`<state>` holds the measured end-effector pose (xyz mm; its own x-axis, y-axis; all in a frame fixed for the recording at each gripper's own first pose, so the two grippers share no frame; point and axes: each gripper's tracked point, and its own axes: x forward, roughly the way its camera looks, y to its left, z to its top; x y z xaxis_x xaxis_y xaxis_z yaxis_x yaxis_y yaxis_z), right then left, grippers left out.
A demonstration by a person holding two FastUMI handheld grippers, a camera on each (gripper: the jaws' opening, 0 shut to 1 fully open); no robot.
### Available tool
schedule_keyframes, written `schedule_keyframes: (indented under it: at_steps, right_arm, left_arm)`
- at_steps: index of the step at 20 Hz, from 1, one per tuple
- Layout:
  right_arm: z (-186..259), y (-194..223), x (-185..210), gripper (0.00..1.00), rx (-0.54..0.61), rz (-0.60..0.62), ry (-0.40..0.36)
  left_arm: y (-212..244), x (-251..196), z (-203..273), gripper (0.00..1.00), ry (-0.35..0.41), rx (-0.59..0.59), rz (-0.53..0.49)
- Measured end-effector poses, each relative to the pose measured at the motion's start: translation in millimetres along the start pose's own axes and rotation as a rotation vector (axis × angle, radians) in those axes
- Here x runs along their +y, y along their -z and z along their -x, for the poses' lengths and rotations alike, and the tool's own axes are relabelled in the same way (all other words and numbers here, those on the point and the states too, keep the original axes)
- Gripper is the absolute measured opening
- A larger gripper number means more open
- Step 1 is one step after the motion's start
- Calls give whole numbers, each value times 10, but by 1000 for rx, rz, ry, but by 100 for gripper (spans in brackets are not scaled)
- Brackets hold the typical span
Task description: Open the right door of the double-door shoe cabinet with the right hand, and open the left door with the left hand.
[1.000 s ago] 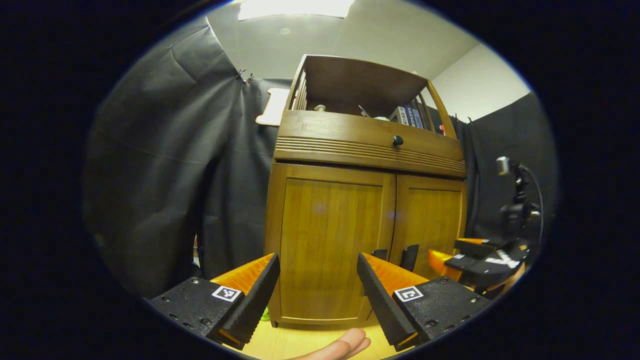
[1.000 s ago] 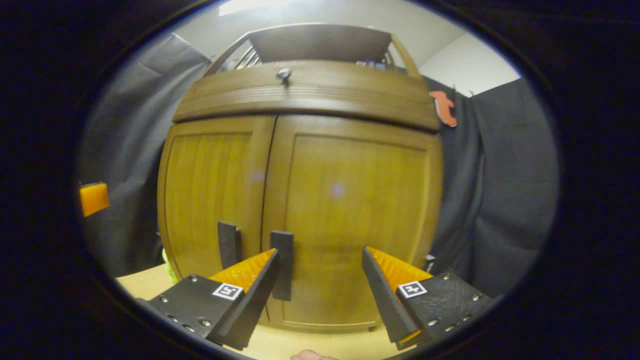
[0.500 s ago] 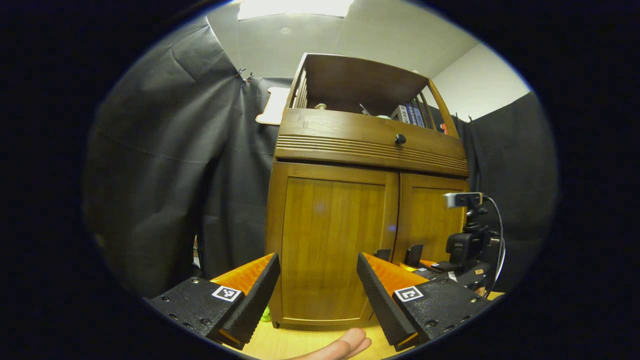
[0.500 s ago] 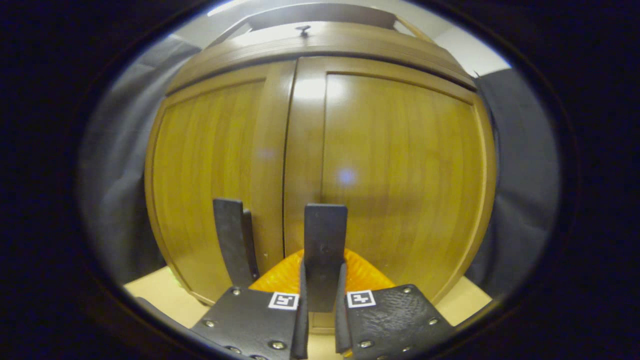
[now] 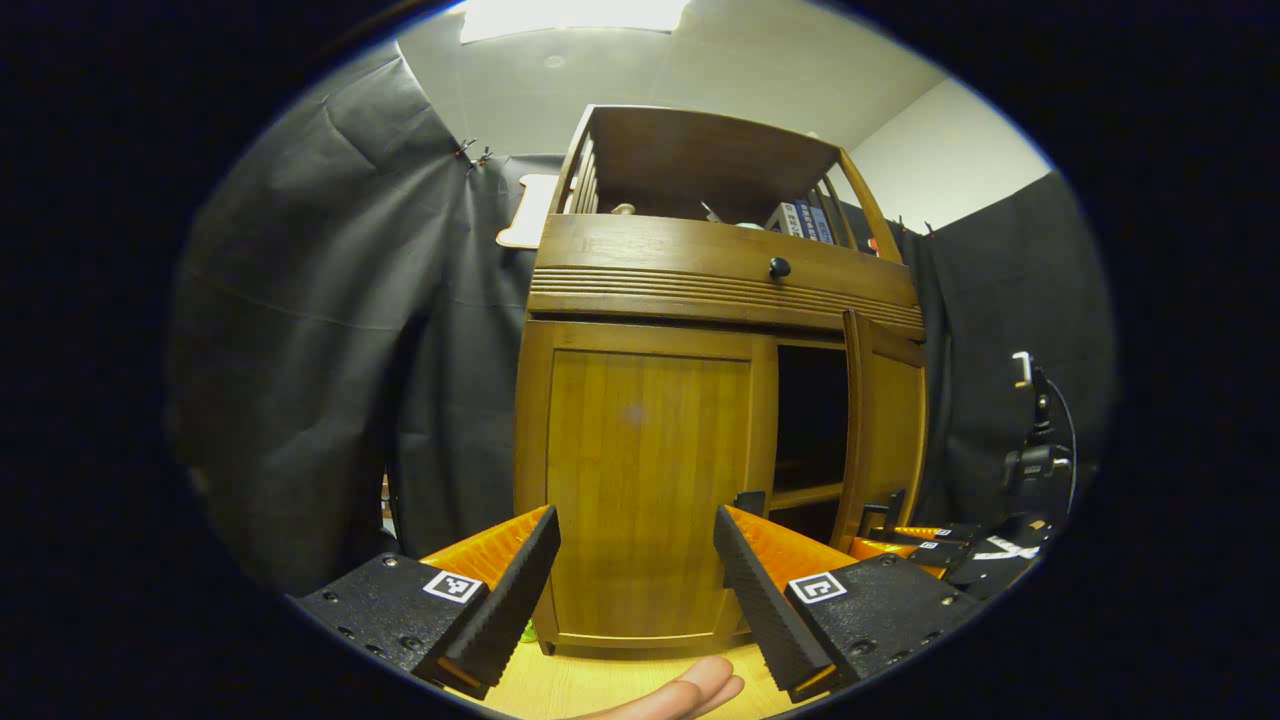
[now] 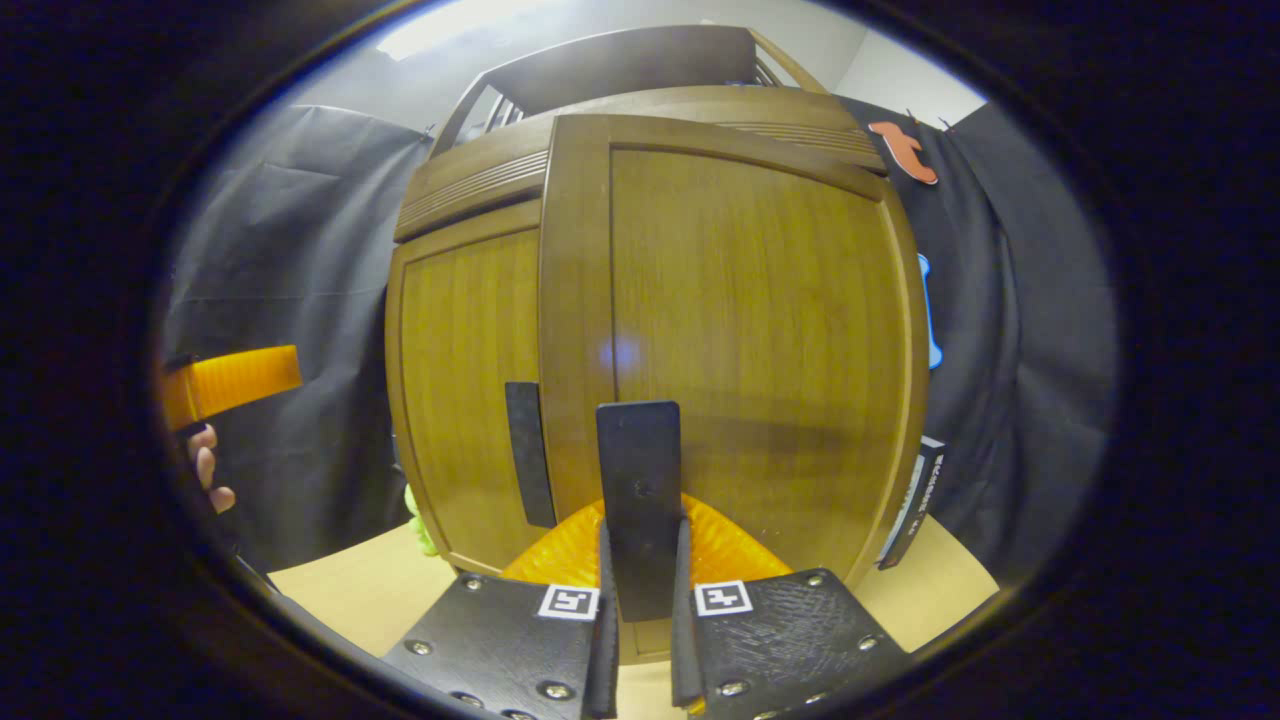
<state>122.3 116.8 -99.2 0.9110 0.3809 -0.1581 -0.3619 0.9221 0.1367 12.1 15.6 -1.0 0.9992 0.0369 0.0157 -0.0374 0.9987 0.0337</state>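
I see the shoe cabinet [image 5: 700, 440] standing on the tabletop [image 6: 340, 590], its right door [image 6: 740, 350] swung partly out with my right gripper [image 6: 640, 600] clamped on that door's dark handle [image 6: 640, 490]. The left door [image 5: 640, 480] sits flush, its handle [image 6: 527, 455] untouched. My left gripper [image 5: 635, 560] hangs wide open and empty, just in front of the left door.

A recording booth: black cloth walls [image 5: 330, 330], a wooden shoe cabinet [image 5: 640, 470], a camera stand [image 5: 1035, 450].
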Motion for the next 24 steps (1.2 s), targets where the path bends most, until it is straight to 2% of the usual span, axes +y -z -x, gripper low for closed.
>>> schedule_keyframes:
  at_steps: [4, 5, 8, 9, 10, 12, 15, 16, 17, 20, 24]
  right_arm:
    - [63, -315, -139, 21, -1, -14, -6]
    - [134, -327, -176, 21, -1, -28, -2]
    - [338, -341, -373, 20, -4, -31, 14]
    - [460, -296, -428, 20, -5, -27, 22]
    - [536, -283, -481, 20, -4, -25, 29]
    - [636, -304, -573, 20, -3, -16, 45]
    - [740, -315, -734, 20, -10, -11, 89]
    - [778, -321, -773, 24, -11, -12, 102]
    - [803, -310, -811, 19, -11, -3, 112]
    - [904, -328, -978, 19, -17, 21, 135]
    - [1061, -480, -1434, 19, -72, 54, 248]
  left_arm:
    - [47, -159, 5, 92, 29, 6, -20]
    - [30, -171, 17, 95, 28, 0, -1]
    - [14, -238, 24, 92, 48, -8, 33]
    - [21, -235, 20, 96, 46, -5, 26]
    - [36, -224, 25, 92, 44, -3, 24]
    - [58, -243, 20, 92, 45, 3, 29]
    - [92, -265, -1, 92, 49, 15, 20]
    - [92, -280, -2, 92, 52, 15, 21]
    - [89, -301, -3, 92, 59, 14, 23]
    - [99, -360, 17, 92, 79, 14, 22]
    - [108, -387, 18, 92, 83, 15, 16]
